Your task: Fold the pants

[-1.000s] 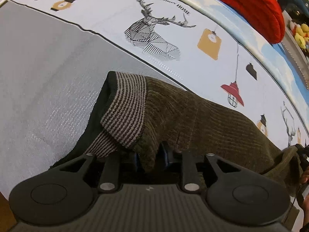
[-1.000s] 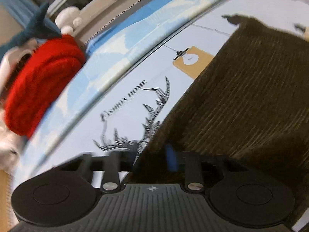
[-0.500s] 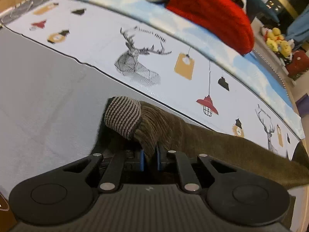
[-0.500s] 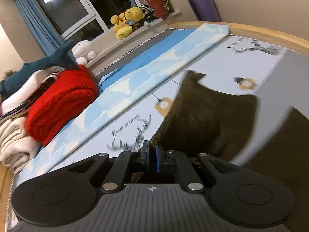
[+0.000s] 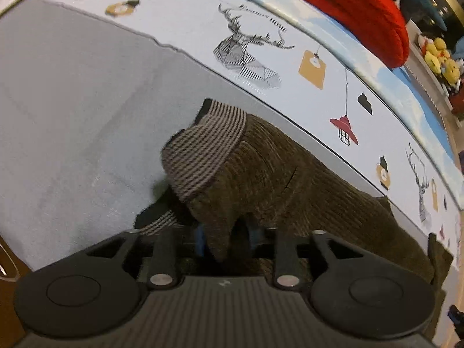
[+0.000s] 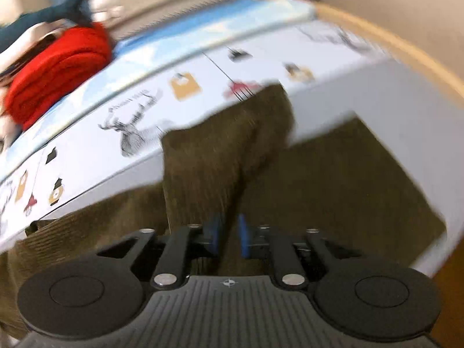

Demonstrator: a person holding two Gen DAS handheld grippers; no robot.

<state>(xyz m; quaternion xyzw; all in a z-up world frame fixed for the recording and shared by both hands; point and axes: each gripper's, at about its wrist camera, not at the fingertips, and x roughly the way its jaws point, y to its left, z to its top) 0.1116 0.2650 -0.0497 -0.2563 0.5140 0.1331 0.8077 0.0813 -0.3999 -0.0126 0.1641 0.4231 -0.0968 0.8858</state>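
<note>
Olive-brown corduroy pants (image 5: 290, 185) with a striped waistband lining (image 5: 203, 150) lie on a grey sheet (image 5: 72, 116). My left gripper (image 5: 226, 237) is shut on a fold of the pants near the waistband. In the right wrist view my right gripper (image 6: 229, 235) is shut on a raised flap of the pants (image 6: 220, 150), held above the rest of the cloth (image 6: 348, 179) lying flat below. This view is blurred.
A white cover (image 5: 290, 43) printed with deer and lamps lies beyond the grey sheet. A red knit bundle (image 5: 353, 8) and yellow plush toys (image 5: 440, 58) sit at the far side. The wooden bed edge (image 6: 391, 43) curves on the right.
My right gripper has swung the held pants flap over and lower, toward the flat cloth. My left gripper has dropped closer to the sheet, still gripping by the waistband.
</note>
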